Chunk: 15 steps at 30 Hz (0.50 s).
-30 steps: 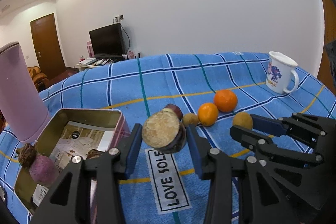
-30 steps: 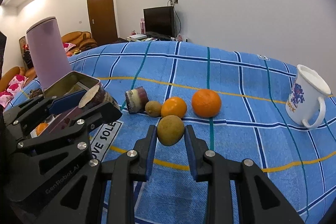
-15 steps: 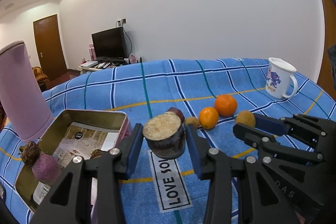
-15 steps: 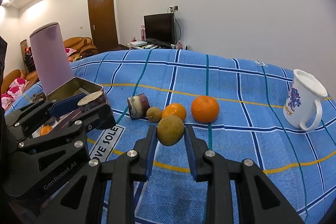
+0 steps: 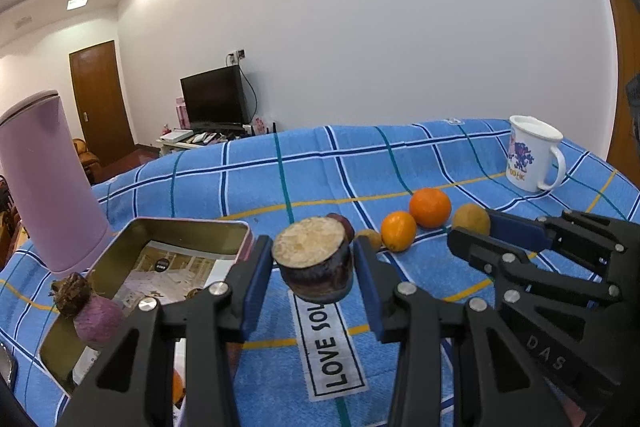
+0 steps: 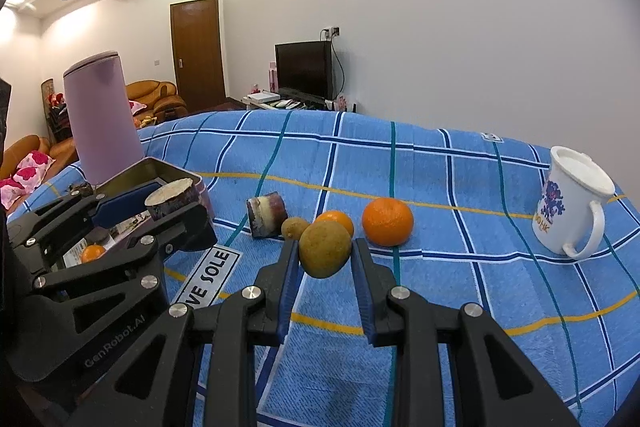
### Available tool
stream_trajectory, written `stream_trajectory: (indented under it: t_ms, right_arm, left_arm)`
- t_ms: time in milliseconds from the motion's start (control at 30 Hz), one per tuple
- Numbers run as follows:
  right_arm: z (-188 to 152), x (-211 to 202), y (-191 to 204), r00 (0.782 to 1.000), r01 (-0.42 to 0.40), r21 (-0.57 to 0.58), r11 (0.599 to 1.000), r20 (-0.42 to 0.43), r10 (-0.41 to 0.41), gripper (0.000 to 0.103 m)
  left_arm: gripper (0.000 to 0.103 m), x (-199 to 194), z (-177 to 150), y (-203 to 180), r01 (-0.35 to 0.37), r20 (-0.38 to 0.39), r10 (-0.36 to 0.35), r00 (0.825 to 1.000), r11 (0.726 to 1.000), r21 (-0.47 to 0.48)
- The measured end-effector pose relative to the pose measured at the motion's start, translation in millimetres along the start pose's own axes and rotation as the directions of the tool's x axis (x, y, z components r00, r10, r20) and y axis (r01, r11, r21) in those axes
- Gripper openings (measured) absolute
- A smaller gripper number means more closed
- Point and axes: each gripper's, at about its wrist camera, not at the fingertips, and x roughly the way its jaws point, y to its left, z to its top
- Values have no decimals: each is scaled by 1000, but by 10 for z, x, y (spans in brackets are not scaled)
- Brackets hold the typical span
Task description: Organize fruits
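Left claw point(image 5: 313, 267) grips purple cut stump point(image 5: 316, 259), held above blue cloth beside tin point(image 5: 236, 227). Right claw point(image 6: 325, 259) clamps brown fruit point(image 6: 325, 254), lifted. Right view alone shows small orange point(image 6: 93, 253) inside tin; left view alone shows purple root point(image 5: 94, 319) on tin rim.

right gripper point(image 6: 325, 254) clamps brown fruit point(image 6: 325, 254) (lifted).
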Motion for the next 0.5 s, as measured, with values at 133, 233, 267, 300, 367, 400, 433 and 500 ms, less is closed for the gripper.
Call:
stream_trajectory:
  t_ms: [133,233,267,300,367,400,433,500]
  right_arm:
    - [-6,-23,4,1000,-1,-2,1000,10,1,29]
    - [-10,-43,14,1000,-4,-3,1000,18,5,29]
    - [-11,-50,14,1000,-6,-4,1000,21,6,29]
    - [-11,-55,19,1000,-6,-5,1000,25,6,29]
    - [-13,-70,23,999,-10,-7,1000,33,11,29]
    - [-16,-76,26,999,-12,-7,1000,36,13,29]
    - [-19,-83,26,999,-13,-7,1000,41,13,29]
    - [-20,-95,31,999,-14,-8,1000,48,14,29]
  left_arm:
    - [43,-25,-3,13,-1,8,1,1000,1000,-6]
    - [43,-46,-8,9,-4,15,4,1000,1000,-6]
    - [43,-53,-10,9,-5,17,5,1000,1000,-5]
    - [43,-63,-13,8,-6,21,6,1000,1000,-4]
    - [43,-78,-17,5,-6,25,6,1000,1000,-3]
    - [43,-86,-20,7,-8,27,8,1000,1000,-3]
    - [43,-92,-20,10,-9,29,9,1000,1000,-4]
    - [43,-105,-24,16,-8,32,9,999,1000,-7]
